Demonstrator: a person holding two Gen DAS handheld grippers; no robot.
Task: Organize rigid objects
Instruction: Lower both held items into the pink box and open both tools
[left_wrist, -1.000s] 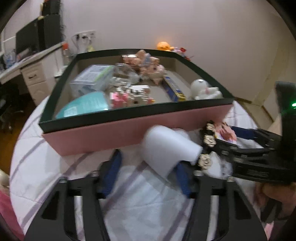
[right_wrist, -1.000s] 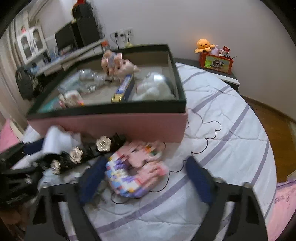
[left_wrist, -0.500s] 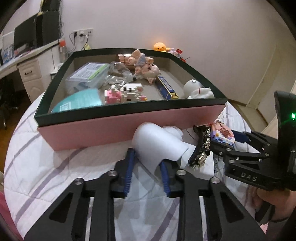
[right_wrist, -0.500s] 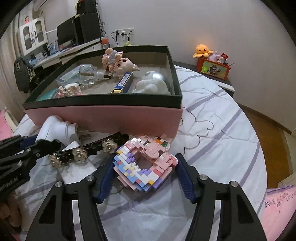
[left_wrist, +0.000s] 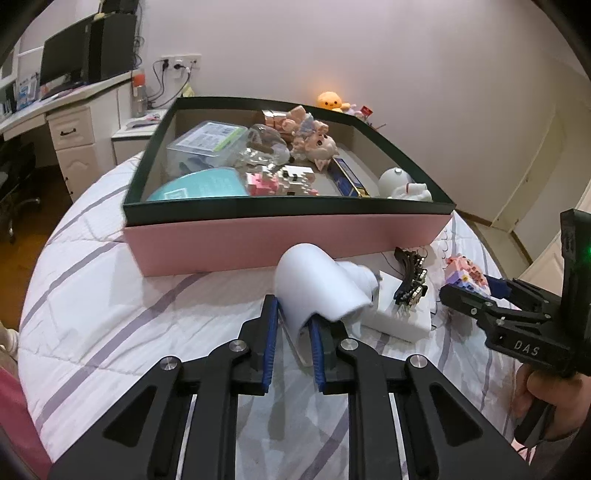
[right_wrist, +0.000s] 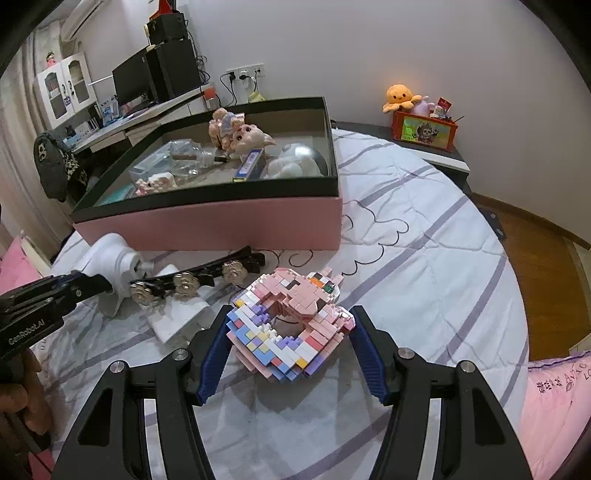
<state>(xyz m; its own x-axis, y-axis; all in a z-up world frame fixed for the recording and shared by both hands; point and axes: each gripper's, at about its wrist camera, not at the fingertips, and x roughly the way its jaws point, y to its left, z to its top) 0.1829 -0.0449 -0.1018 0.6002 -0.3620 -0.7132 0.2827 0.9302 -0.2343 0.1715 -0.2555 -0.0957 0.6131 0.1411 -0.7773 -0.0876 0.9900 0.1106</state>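
Observation:
My left gripper (left_wrist: 293, 325) is shut on the thin edge of a white curved plastic piece (left_wrist: 319, 286), seen also in the right wrist view (right_wrist: 110, 262). My right gripper (right_wrist: 290, 332) has its blue pads touching both sides of a pink and purple brick model (right_wrist: 291, 325) on the bed; the model also shows in the left wrist view (left_wrist: 466, 275). A black hair clip with metal flowers (right_wrist: 192, 280) lies between them, across a flat white box (left_wrist: 400, 314). The pink box with a dark rim (left_wrist: 288, 208) stands behind, holding dolls, a brick model and containers.
The striped white quilt (right_wrist: 424, 266) covers the bed. A nightstand with an orange plush and a red box (right_wrist: 424, 129) stands at the back right. A desk with a monitor (left_wrist: 66, 66) is at the back left. Wood floor lies right of the bed.
My left gripper has closed on the white piece, tilting it slightly. My right gripper has narrowed around the brick model until its pads touch both sides.

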